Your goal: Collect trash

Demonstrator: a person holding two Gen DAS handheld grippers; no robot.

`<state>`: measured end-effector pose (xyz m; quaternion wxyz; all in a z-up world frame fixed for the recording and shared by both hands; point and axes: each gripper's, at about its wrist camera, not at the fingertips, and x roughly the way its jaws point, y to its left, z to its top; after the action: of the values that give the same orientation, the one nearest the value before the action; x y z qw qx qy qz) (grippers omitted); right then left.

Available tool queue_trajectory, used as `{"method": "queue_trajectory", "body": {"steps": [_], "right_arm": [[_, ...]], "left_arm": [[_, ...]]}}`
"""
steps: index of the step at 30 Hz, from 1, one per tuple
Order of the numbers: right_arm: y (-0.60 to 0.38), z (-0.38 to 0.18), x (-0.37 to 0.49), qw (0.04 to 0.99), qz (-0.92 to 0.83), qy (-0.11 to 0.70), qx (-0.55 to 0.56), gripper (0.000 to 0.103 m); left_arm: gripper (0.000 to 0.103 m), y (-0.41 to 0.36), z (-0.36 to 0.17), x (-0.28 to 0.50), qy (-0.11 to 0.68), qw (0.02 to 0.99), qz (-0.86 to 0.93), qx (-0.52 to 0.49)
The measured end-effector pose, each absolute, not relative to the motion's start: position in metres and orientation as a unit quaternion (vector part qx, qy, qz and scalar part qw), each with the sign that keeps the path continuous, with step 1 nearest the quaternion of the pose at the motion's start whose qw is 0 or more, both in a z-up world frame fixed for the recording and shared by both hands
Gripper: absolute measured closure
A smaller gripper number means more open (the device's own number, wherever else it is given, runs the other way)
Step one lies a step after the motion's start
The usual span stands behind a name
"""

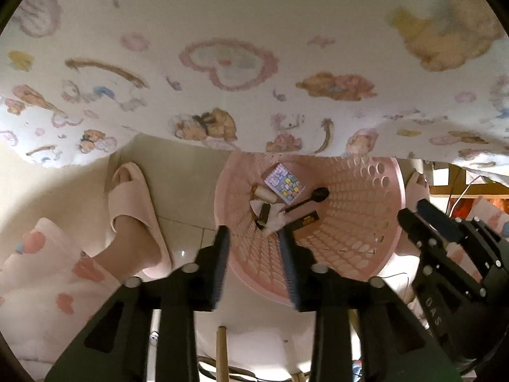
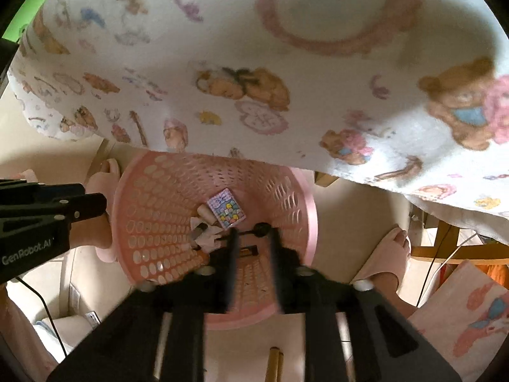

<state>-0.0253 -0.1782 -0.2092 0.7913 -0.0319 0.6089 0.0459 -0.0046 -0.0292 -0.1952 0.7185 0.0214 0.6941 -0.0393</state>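
Left wrist view: the left gripper point(image 1: 254, 238) hangs over the pink perforated basket point(image 1: 359, 197) on the floor, jaws wide apart with nothing between them. The collected trash lies at the basket's bottom: a pastel patterned box point(image 1: 284, 183), a black plastic spoon point(image 1: 310, 199), a small roll point(image 1: 263, 193), crumpled white paper point(image 1: 273, 219) and a dark wrapper point(image 1: 307, 219). The right gripper point(image 1: 416, 211) is at the right edge; I cannot tell its opening here.

Right wrist view: the right gripper point(image 2: 253, 238), motion-blurred, points into the basket point(image 2: 143, 222) with jaws parted and apparently empty. The bear-print tablecloth point(image 2: 286, 63) overhangs the far rim. Any further drop is best released above the basket's centre, clear of that cloth.
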Motion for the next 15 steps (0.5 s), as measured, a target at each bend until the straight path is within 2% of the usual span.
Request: {"method": "queue_trajectory", "body": {"steps": [4, 8, 15], "right_arm": [[-0.177, -0.200, -0.026, 0.798, 0.047, 0.600, -0.037, 0.066], [-0.178, -0.181, -0.026, 0.815, 0.044, 0.576, -0.039, 0.039], [-0.179, -0.140, -0.032, 0.839, 0.054, 0.540, -0.026, 0.026]], "left_arm": [[0.057, -0.026, -0.185, -0.004, 0.688, 0.724, -0.038, 0.010], [0.045, -0.020, -0.166, 0.000, 0.676, 0.736, -0.037, 0.003], [0.037, -0.019, -0.118, -0.006, 0.623, 0.781, -0.044, 0.022]]}}
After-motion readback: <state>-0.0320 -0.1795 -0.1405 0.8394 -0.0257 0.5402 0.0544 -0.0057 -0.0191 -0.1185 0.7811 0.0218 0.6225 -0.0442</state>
